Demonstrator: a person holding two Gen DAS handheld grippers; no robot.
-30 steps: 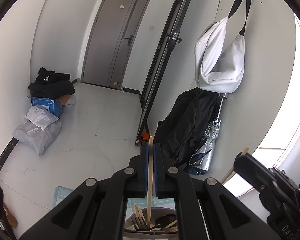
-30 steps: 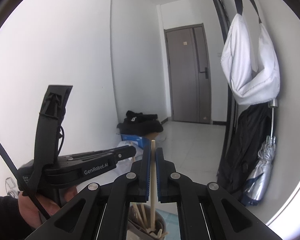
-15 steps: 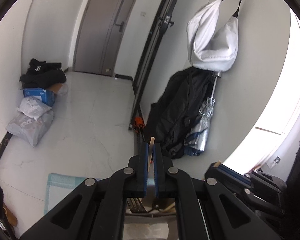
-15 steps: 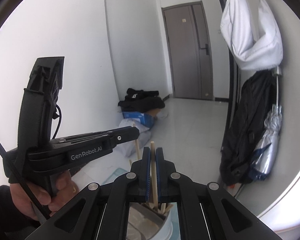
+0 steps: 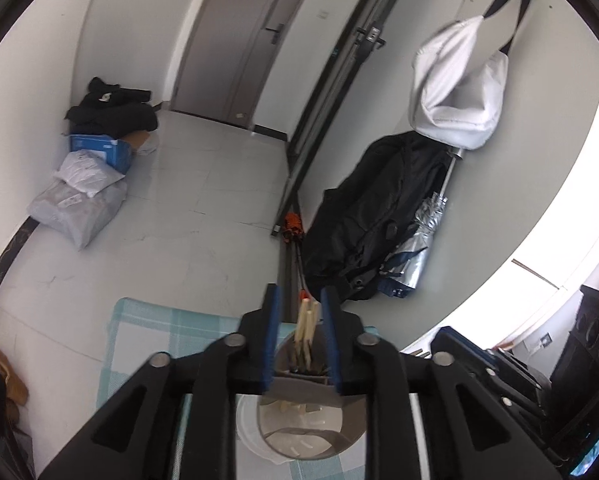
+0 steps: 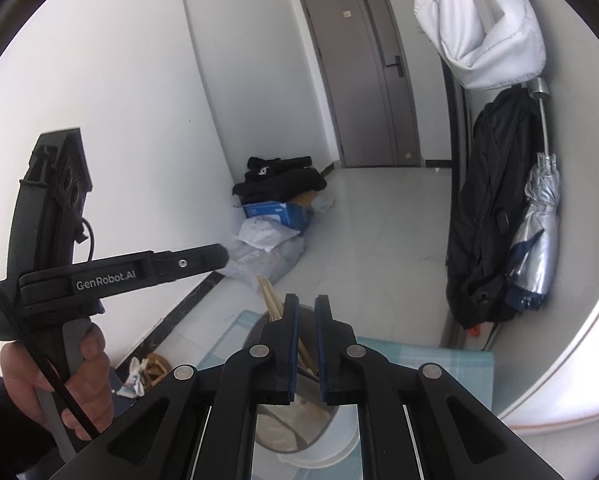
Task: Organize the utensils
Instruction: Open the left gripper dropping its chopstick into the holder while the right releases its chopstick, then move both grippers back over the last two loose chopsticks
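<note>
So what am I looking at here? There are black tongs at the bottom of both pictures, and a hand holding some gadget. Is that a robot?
There is no robot here. A person holds a two-finger gripper in each hand, and each one carries a wide-angle camera looking forward along its jaws. One picture is taken from the left gripper, the other from the right gripper. In the right gripper's picture you can also see the person's left hand holding the other tool.

Below both grippers stands a grey utensil holder on a pale checked cloth, with wooden chopsticks standing in it.

Both sets of jaws have just been opening. The chopsticks show in the gaps, but the pads do not press on them, so nothing is held.
</note>
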